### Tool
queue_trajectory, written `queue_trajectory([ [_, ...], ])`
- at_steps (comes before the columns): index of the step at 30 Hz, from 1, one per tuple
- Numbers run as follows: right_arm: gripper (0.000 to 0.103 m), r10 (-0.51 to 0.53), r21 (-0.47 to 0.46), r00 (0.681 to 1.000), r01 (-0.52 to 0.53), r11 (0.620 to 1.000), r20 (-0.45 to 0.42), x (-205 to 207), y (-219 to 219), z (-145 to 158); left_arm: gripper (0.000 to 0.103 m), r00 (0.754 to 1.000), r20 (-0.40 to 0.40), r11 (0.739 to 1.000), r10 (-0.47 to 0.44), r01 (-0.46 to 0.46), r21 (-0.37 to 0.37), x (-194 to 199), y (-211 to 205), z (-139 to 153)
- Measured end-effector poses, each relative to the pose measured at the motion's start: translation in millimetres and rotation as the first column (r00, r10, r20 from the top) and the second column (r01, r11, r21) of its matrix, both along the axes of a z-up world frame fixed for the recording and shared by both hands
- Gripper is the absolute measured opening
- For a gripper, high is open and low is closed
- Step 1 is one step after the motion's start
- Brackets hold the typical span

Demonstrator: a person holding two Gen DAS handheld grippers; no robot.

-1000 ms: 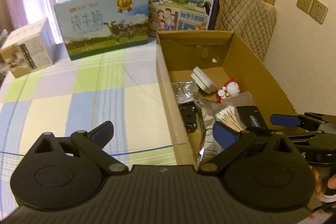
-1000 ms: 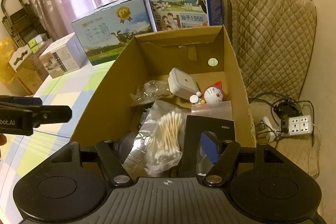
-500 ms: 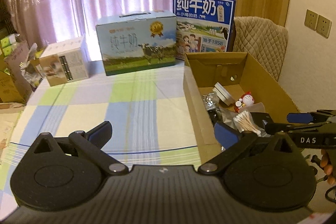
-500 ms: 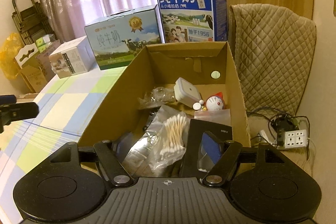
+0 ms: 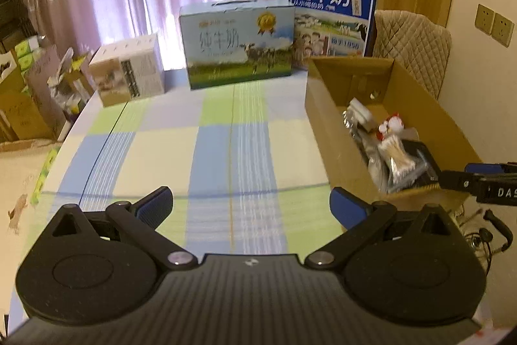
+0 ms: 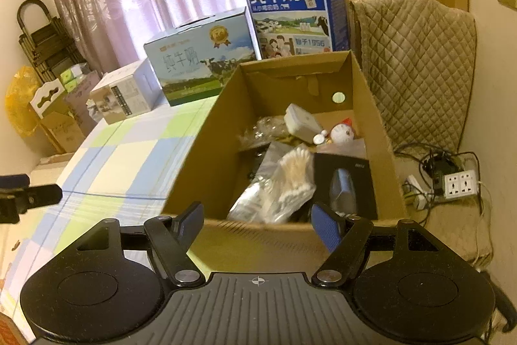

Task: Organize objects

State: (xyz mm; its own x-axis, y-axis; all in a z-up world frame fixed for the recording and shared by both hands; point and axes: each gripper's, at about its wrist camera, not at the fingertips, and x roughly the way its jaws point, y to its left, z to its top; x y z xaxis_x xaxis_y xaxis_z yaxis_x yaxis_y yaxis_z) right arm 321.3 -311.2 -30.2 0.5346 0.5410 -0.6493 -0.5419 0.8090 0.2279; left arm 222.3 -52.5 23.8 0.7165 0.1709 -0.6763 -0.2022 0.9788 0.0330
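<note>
An open cardboard box (image 6: 206,157) (image 5: 323,122) stands at the table's right edge. Inside lie a bag of cotton swabs (image 6: 295,173) (image 5: 399,157), a black packet (image 6: 345,183), a white square case (image 6: 302,123), a small red-and-white toy figure (image 6: 344,133) (image 5: 392,126) and silver foil bags (image 6: 255,202). My left gripper (image 5: 250,204) is open over the checked tablecloth (image 5: 161,157), left of the box, holding nothing. My right gripper (image 6: 258,222) is open at the box's near wall, empty; it shows at the right edge of the left wrist view.
Two milk cartons (image 5: 239,44) (image 5: 332,18) and a small white box (image 5: 129,75) stand along the table's far edge. A quilted chair (image 6: 416,63) and a power strip with cables (image 6: 458,183) are right of the box. Cartons clutter the floor at left (image 5: 29,105).
Both grippers have pulled back and up from the box, so more table and room show. The right gripper's fingers now stand wider apart, outside the box's near wall.
</note>
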Motion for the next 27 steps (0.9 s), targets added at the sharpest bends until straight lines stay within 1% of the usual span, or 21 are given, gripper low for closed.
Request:
queue_trajectory([
  [4,0.071,-0.002,-0.005,1.0,0.002,1.0,0.003,-24,11,3,0.102,1.0,-0.029,1.0,0.0,0.0,-0.013,-22,12,-6],
  [9,0.071,-0.001,-0.008,1.0,0.001,1.0,-0.022,-55,29,2,0.102,0.998,-0.067,0.999,0.011,-0.015,-0.05,-51,30,-13],
  [17,0.071,0.032,-0.051,0.999,-0.034,0.998,-0.034,-110,61,-2,0.102,0.995,-0.098,0.997,0.008,-0.016,-0.074,-97,55,-20],
  [27,0.071,0.032,-0.075,0.998,-0.035,0.997,-0.05,-165,82,-10,0.102,0.993,-0.118,0.996,-0.023,0.013,-0.084,-141,72,-26],
])
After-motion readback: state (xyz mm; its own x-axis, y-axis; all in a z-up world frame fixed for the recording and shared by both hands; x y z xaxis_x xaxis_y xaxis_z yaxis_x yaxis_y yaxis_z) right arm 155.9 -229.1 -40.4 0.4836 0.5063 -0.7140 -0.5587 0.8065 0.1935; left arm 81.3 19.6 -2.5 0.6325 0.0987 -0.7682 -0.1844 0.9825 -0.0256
